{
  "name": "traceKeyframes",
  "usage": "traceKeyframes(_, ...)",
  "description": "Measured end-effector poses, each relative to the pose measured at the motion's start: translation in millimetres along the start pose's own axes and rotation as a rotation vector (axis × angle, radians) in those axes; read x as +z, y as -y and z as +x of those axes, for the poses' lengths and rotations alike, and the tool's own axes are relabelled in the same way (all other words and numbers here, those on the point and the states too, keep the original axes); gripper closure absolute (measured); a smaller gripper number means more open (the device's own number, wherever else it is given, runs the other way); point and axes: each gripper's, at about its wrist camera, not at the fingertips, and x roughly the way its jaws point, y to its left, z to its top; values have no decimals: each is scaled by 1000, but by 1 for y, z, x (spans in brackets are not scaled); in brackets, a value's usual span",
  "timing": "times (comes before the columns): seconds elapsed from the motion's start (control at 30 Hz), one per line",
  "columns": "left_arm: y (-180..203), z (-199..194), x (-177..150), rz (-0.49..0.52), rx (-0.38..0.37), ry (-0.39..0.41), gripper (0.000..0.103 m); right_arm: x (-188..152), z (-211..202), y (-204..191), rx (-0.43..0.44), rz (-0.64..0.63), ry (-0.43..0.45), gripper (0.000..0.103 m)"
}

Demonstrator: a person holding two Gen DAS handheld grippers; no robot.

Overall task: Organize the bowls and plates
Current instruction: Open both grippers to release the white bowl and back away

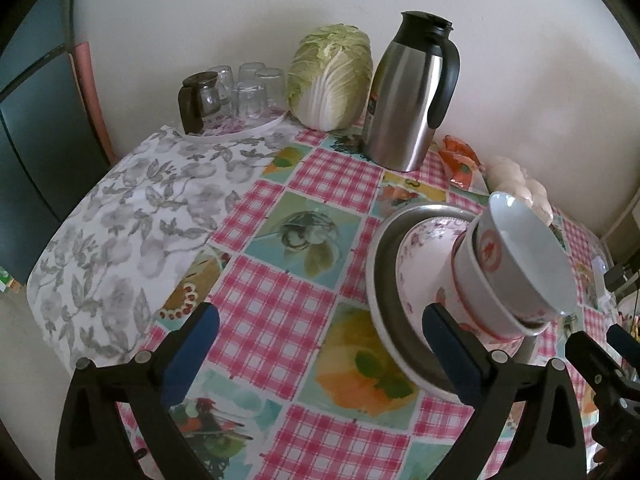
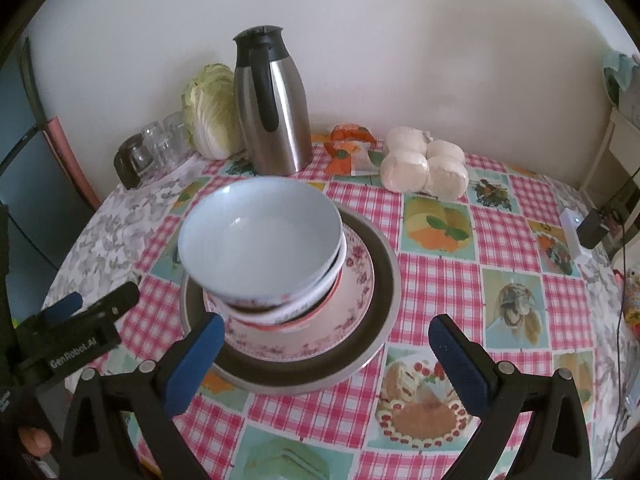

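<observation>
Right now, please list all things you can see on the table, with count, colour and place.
bowls: at least 2, white, stacked tilted on the plate
plate: 1, pink floral, in the pan
pan: 1, metal, mid table
jug: 1, steel and black, by the wall
cabbage: 1, pale green, left of the jug
glasses: several, clear, on a white tray, back left
packet: 1, orange, right of the jug
buns: 4, white, back right
tablecloth: 1, pink check
left claw: open, empty
right claw: open, empty
</observation>
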Motion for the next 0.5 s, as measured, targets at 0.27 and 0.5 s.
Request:
traceKeyframes(0.27,2,1,-15,73,14,-6,2,-20,5,-1,-13,-13,-32,0)
traceKeyframes(0.5,6,4,-29,148,45,-12,2,-35,10,3,-30,-5,-59,0)
